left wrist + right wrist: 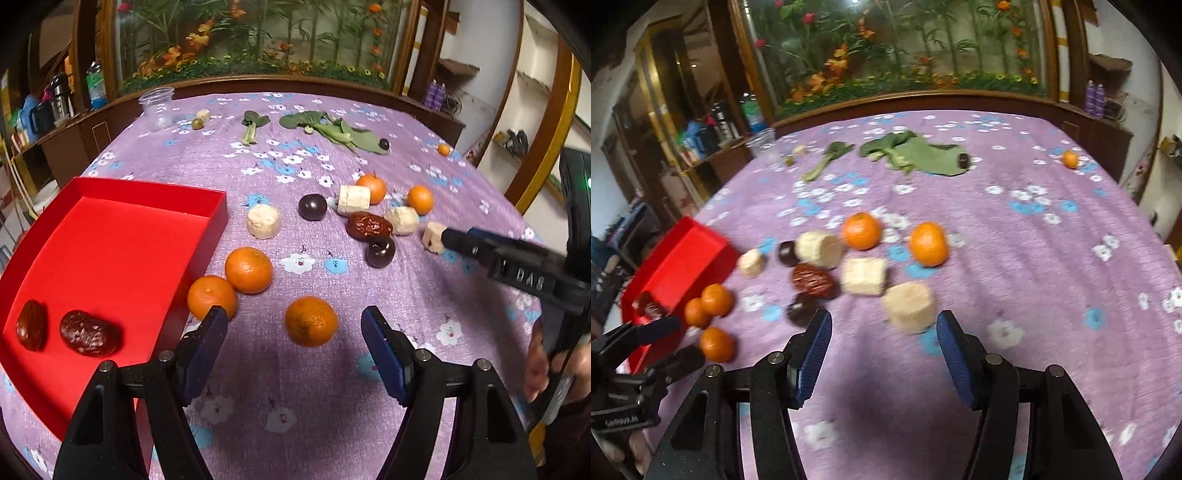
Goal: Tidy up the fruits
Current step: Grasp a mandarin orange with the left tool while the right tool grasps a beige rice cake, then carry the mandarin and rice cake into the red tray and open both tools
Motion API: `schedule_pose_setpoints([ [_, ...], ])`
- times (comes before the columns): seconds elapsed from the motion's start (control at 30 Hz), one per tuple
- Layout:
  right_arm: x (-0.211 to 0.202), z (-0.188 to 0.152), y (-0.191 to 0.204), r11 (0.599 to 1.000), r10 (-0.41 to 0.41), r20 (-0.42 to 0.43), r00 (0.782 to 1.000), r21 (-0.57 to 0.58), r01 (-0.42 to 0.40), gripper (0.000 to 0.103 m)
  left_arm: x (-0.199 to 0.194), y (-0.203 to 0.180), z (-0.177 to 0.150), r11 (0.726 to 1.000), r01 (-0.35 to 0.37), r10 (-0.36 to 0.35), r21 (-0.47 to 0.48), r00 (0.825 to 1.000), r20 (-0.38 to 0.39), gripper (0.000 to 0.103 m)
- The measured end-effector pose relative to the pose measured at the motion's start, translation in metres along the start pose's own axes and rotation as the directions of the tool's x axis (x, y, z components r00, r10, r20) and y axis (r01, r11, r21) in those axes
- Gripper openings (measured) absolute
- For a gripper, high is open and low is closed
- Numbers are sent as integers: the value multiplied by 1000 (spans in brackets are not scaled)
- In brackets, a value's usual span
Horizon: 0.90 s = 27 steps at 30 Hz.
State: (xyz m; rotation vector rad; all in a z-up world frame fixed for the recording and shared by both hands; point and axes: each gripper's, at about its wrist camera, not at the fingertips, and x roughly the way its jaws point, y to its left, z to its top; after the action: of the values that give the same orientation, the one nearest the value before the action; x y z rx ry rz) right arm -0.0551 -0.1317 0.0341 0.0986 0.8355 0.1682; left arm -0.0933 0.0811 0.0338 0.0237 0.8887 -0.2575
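Note:
A red tray (122, 240) lies at the left with two dried red dates (90, 332) inside. Several tangerines (311, 320), dark plums (312, 206), a loose date (368, 225) and pale banana chunks (263, 220) are scattered on the purple floral cloth. My left gripper (295, 325) is open, its fingers either side of the nearest tangerine, just above the cloth. My right gripper (882, 332) is open and empty, just short of a banana chunk (909, 306); it also shows in the left wrist view (448, 238) beside that chunk (434, 236). The tray (683, 266) shows at the left of the right wrist view.
Green leafy vegetables (332, 131) lie at the far side, with a clear plastic cup (158, 108) at the far left and a lone small tangerine (443, 149) far right. A wooden rail and a planter of artificial flowers (255, 44) back the table.

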Motion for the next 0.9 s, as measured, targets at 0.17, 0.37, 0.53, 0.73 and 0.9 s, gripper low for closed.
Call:
schedule_pose_setpoints([
  [0.17, 21, 4, -7, 999, -41, -60, 997, -36, 39, 63, 20, -4, 0, 1000, -13, 14, 20, 998, -59, 51],
  [0.37, 36, 6, -7, 997, -52, -79, 996, -54, 48, 62, 30, -5, 2, 1000, -16, 17, 14, 997, -81, 41],
  [0.53, 38, 6, -2, 996, -52, -70, 996, -77, 47, 38, 30, -8, 2, 1000, -10, 12, 24, 997, -74, 30],
  [0.73, 37, 4, 3, 994, -68, -64, 996, -84, 63, 37, 29, -7, 1, 1000, -8, 9, 12, 998, -70, 30],
  [0.9, 35, 3, 4, 995, -69, -61, 996, -77, 64, 37, 28, -9, 0, 1000, -15, 16, 16, 998, -63, 29],
])
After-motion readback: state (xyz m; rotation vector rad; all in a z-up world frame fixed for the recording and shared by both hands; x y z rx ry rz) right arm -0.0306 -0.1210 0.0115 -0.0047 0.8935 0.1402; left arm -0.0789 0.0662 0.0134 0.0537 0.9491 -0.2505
